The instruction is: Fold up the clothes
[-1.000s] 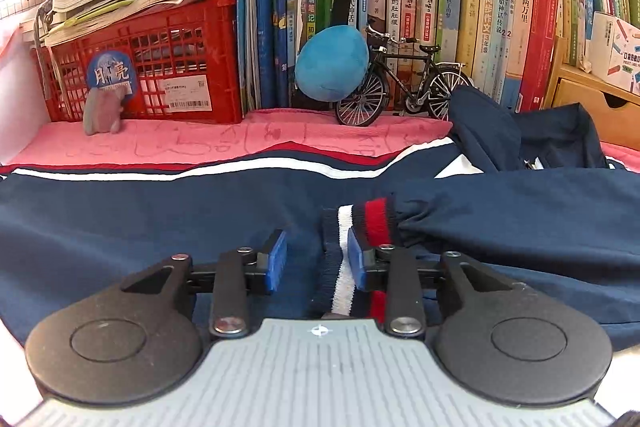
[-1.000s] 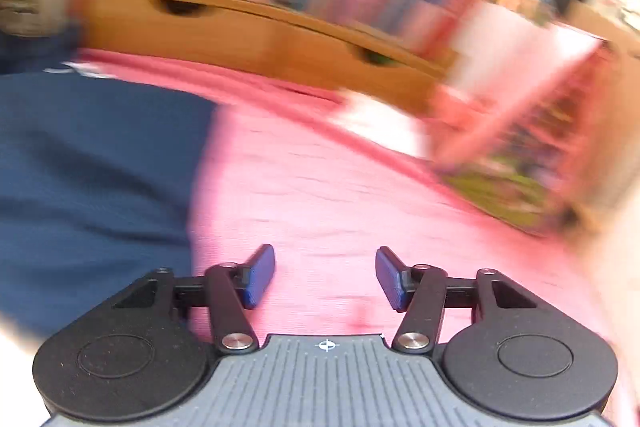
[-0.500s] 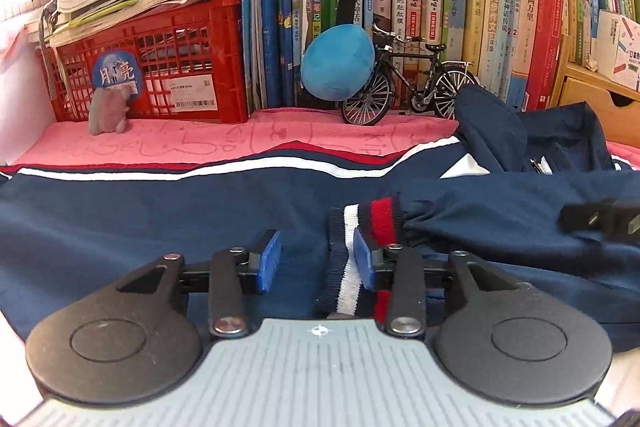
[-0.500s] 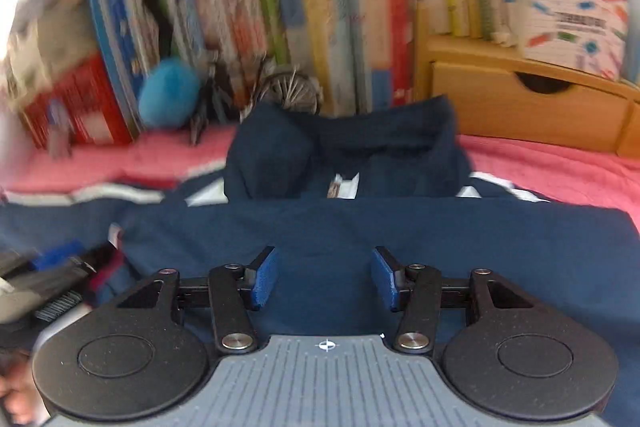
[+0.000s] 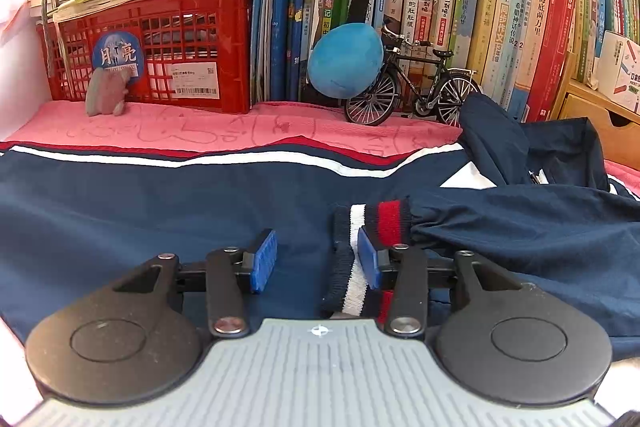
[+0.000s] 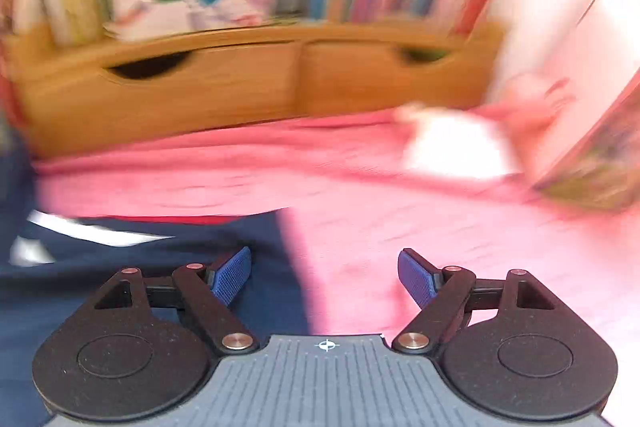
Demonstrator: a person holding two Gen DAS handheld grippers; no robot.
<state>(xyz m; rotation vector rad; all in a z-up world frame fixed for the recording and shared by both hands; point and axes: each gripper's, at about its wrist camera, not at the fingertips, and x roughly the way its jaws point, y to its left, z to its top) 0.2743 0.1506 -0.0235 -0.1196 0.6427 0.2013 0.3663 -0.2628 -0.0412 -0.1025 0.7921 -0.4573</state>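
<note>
Navy jacket [image 5: 160, 211] lay spread across the pink-covered bench [image 5: 240, 127], one sleeve [image 5: 520, 227] already crossed over its body, so we judged the folding partway. Its striped cuff [image 5: 372, 219] sat by our left gripper [image 5: 316, 263], jaws released; our right gripper [image 6: 324, 275] gaped wide over the jacket's edge.

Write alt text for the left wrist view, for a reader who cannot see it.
The open left gripper hovers over a navy jacket spread on a pink cloth, its jaws apart beside the jacket's striped sleeve cuff. Behind stand a red crate of papers, upright books, a blue plush and a model bicycle.
</note>
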